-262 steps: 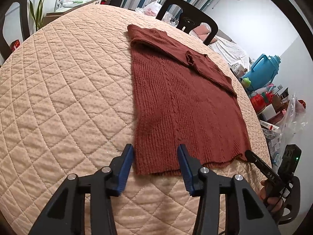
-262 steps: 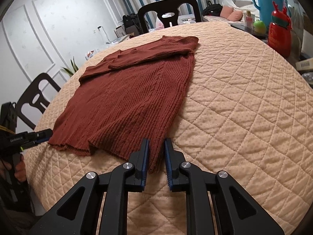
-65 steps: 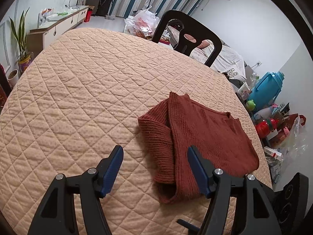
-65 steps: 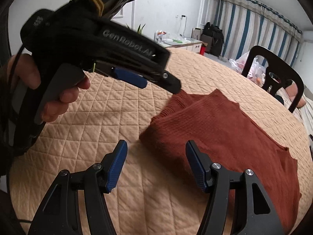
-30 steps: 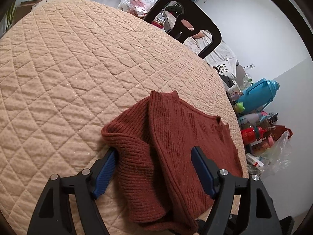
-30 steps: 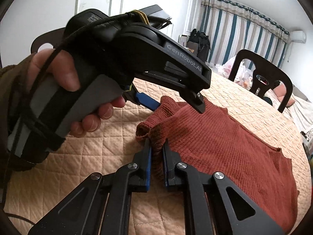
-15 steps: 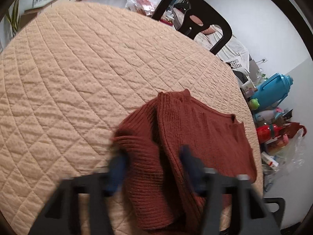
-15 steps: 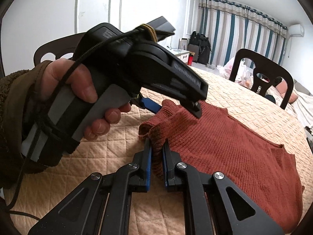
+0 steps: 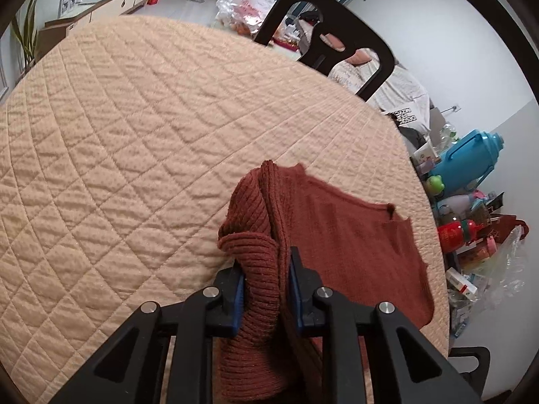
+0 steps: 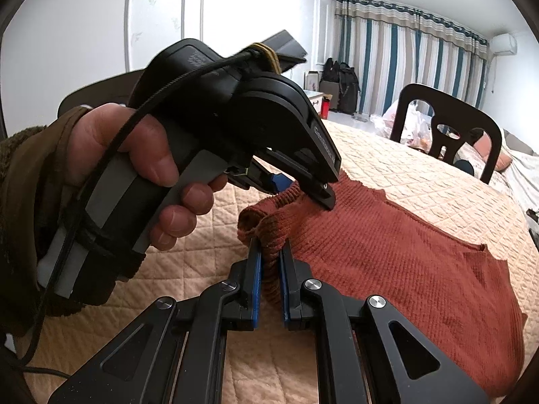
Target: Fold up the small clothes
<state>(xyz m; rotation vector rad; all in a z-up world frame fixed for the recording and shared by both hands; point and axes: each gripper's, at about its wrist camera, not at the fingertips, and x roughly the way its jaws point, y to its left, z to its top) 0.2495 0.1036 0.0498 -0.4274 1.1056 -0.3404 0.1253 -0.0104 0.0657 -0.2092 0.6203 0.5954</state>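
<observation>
My left claw [image 9: 264, 284] has clamped the folded sweater [image 9: 337, 235] on the table [image 9: 134, 134] beside my right claw [image 10: 269, 271], also gripping; bunched layers may slip, spoiling the fold

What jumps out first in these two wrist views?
The rust-red knit sweater, lying part-folded on the quilted peach table cover, stands out most. Both tools bite the same bunched fold at its near edge: the left hand-held gripper and the right hand-held gripper are each shut on it. In the right wrist view, the person's left hand fills the left side, close to the lens.
</observation>
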